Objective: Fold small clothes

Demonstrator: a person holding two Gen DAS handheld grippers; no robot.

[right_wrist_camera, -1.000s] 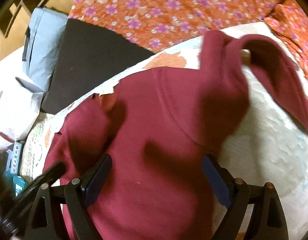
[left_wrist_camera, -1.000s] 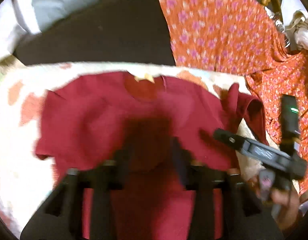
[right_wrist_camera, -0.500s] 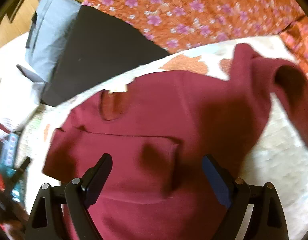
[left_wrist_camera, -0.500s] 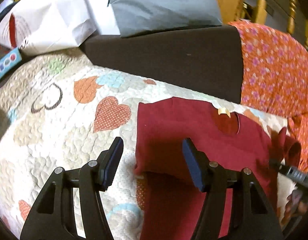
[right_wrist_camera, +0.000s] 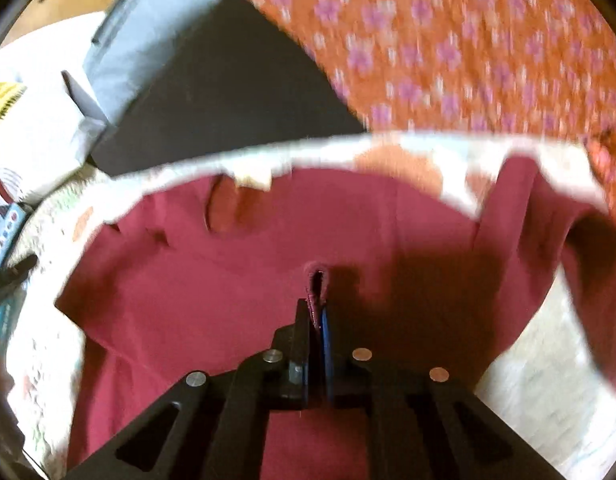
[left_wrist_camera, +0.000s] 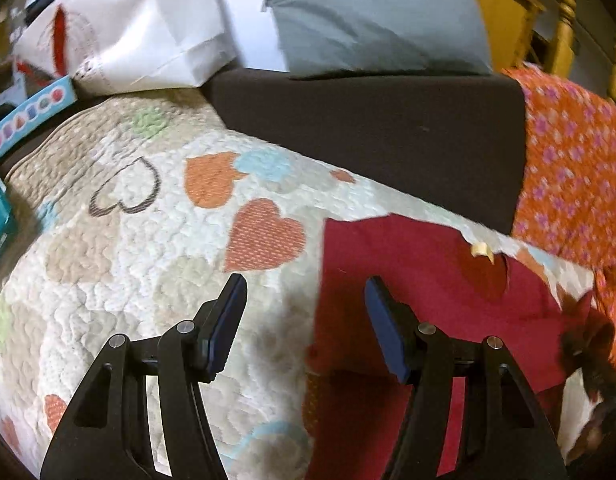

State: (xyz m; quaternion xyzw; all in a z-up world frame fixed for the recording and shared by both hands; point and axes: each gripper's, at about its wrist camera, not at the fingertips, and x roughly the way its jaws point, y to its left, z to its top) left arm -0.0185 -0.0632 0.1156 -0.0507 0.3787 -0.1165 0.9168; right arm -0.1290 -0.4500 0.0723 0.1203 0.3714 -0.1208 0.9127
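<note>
- The right hand-held gripper [right_wrist_camera: 316,312] has its jaws together, having just closed, and pinches a small ridge of fabric from the body of the dark red shirt [right_wrist_camera: 212,280].
- The left hand-held gripper [left_wrist_camera: 304,312] has its jaws apart with nothing between the pads; the right finger [left_wrist_camera: 383,320] stands over the shirt's [left_wrist_camera: 419,264] left edge, the left finger over bare quilt.
- The shirt lies spread on a white quilt [left_wrist_camera: 120,264] with heart patches, neckline and pale label [left_wrist_camera: 480,249] towards the far edge, one sleeve [right_wrist_camera: 519,208] sticking up at the right.
- Behind the quilt sits a dark cushion block [left_wrist_camera: 371,128], with a grey fabric bag [left_wrist_camera: 371,24] on top.
- A white paper bag [left_wrist_camera: 124,28] lies far left, an orange flowered cloth [left_wrist_camera: 571,168] far right.
</note>
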